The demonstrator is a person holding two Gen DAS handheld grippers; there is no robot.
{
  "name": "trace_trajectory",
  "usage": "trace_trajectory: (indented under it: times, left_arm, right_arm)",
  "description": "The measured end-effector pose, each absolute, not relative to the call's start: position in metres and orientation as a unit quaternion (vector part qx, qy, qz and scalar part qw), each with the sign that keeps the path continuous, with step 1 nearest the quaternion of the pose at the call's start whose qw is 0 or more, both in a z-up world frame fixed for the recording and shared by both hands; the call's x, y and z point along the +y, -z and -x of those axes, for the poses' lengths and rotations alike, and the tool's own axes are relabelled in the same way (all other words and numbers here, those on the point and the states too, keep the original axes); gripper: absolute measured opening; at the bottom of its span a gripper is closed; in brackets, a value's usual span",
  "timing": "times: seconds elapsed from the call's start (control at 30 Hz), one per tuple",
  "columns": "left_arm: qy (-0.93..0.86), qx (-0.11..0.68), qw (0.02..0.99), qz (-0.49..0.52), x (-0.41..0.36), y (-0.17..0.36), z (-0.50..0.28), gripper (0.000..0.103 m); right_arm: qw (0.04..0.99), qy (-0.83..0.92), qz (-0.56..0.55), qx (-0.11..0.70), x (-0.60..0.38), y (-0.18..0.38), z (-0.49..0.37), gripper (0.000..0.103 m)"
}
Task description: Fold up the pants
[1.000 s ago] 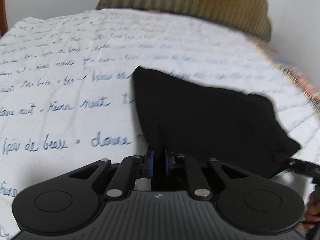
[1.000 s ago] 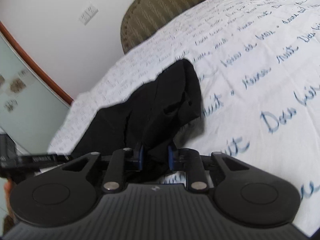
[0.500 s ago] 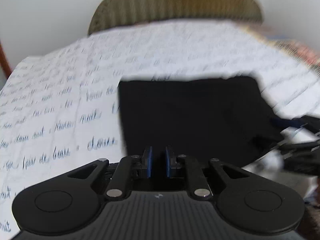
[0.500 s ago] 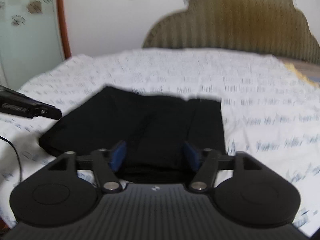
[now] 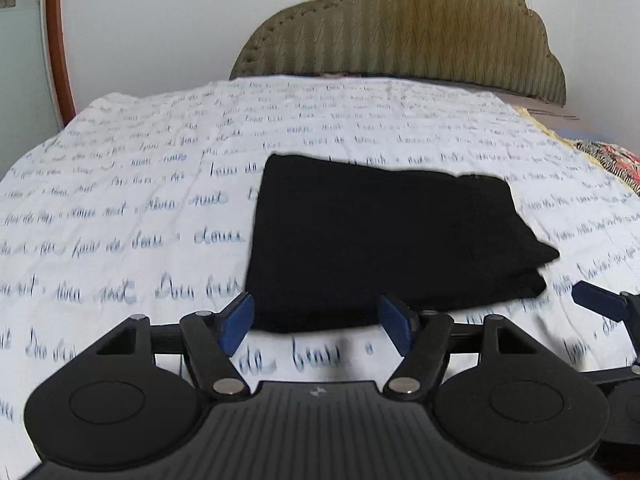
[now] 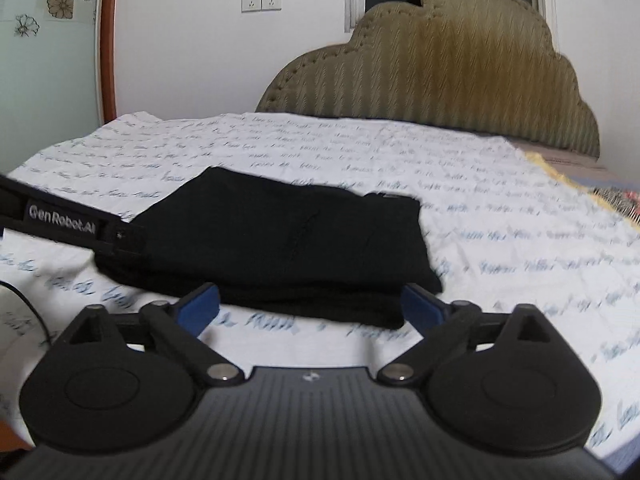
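Lying folded, pants [image 5: 384, 240] (black) on bedsheet [image 5: 120, 200].

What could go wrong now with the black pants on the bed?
The folded pants lie free on the sheet, no pad touching them. Both the left gripper and right gripper are opening close to the near edge, so a finger could snag it and spoil the fold. The right corner sticks out unevenly, so the layers may slip apart.
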State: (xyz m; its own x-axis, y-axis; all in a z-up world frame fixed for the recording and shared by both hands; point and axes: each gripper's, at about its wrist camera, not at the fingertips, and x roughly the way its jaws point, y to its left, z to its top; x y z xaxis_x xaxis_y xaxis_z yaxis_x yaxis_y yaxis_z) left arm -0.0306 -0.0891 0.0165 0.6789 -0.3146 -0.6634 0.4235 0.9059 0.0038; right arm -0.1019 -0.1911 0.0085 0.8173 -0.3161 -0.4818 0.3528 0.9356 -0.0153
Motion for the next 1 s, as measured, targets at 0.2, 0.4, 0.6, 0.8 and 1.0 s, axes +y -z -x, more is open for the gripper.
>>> trace_trajectory:
  times: [0.2, 0.4, 0.6, 0.8, 1.0]
  left_arm:
    - [0.186, 0.377, 0.904, -0.076, -0.083, -0.001, 0.044, 0.069]
    - [0.165, 0.383, 0.905, -0.081, -0.083, 0.003, 0.055, 0.069]
    - [0.153, 0.384, 0.906, -0.095, -0.086, 0.009, 0.059, 0.069]
    - [0.146, 0.388, 0.904, -0.1, -0.087, 0.012, 0.057, 0.069]
    - [0.143, 0.392, 0.902, -0.107, -0.089, 0.015, 0.056, 0.069]
  right_arm:
    - [0.952, 0.185, -0.009, 0.245, -0.169, -0.006, 0.11, 0.103]
    - [0.947, 0.198, -0.011, 0.251, -0.164, -0.002, 0.117, 0.103]
    - [0.948, 0.193, -0.013, 0.254, -0.163, 0.002, 0.122, 0.103]
    - [0.948, 0.189, -0.019, 0.256, -0.166, 0.004, 0.123, 0.103]
    - [0.947, 0.186, -0.019, 0.262, -0.167, 0.008, 0.121, 0.103]
